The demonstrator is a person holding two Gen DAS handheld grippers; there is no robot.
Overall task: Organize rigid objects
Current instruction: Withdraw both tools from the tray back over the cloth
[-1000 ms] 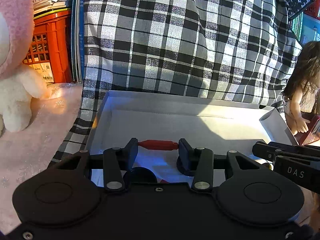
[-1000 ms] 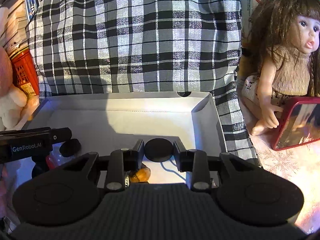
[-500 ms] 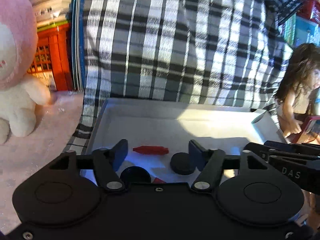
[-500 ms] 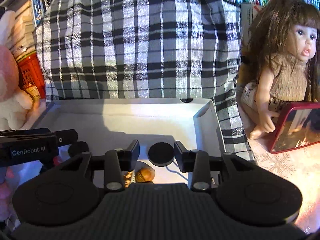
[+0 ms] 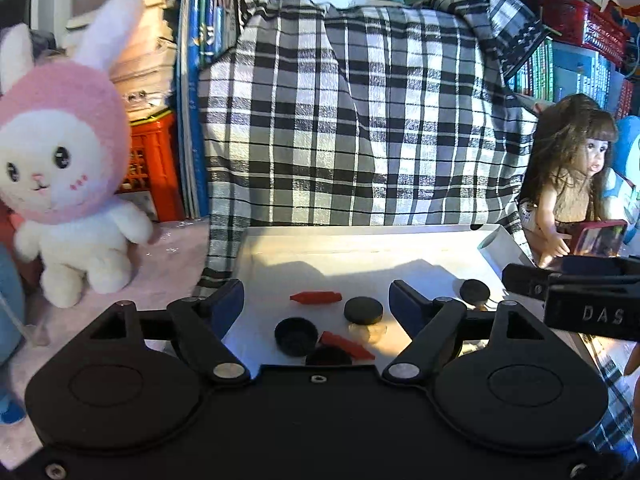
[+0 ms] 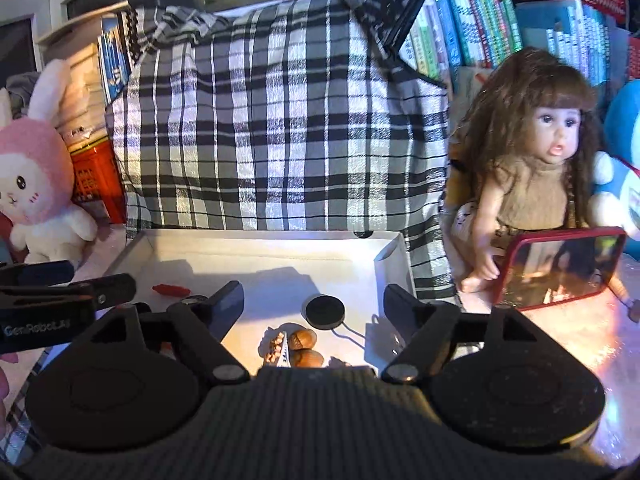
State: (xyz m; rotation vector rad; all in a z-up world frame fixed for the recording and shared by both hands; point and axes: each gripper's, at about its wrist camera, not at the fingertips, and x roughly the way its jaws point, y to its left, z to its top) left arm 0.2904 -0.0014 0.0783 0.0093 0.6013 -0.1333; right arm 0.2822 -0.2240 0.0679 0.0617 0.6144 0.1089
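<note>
A shallow white box (image 5: 360, 240) (image 6: 256, 240) lies in front of both grippers. In it lie a red capsule-shaped piece (image 5: 316, 297) (image 6: 171, 289), a second red piece (image 5: 347, 345), a black cap (image 5: 296, 335), a black disc (image 5: 363, 310) and another black disc (image 5: 474, 290) (image 6: 325, 311) with a thin cord. Brown nut-like pieces (image 6: 303, 346) lie near the box's front. My left gripper (image 5: 316, 300) is open and empty above the box's left part. My right gripper (image 6: 314, 304) is open and empty above its right part.
A plaid bag (image 5: 360, 120) stands behind the box. A pink bunny plush (image 5: 60, 160) stands on the left. A doll (image 6: 532, 168) holding a red-framed phone (image 6: 560, 268) sits on the right. A red crate (image 5: 152, 168) and books stand behind.
Both grippers have opened wide and pulled back and up from the box. The left one let go of the red capsule piece, which now lies in the box.
</note>
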